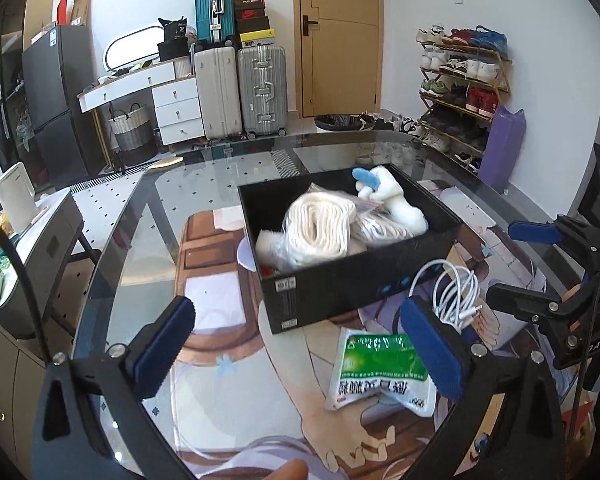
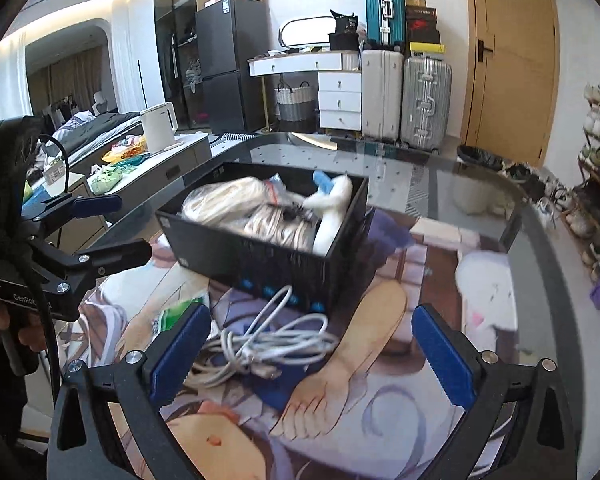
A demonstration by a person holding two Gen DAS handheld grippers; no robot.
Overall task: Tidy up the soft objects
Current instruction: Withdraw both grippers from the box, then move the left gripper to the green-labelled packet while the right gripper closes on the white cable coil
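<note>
Gaping right tool (image 2: 310, 348) over cable (image 2: 268, 344)

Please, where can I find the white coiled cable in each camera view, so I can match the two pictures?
Left wrist view: the white cable lies right of centre, beside the black box, just past the right finger.
Right wrist view: the cable lies low in the centre, before the box.
Shared landmark: the black box.

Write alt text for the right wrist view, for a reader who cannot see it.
An open gripper hangs over a loose coil of white cable on a glass table with a cartoon mat. Behind the cable sits a black box full of white soft things; the other gripper is at left.
</note>
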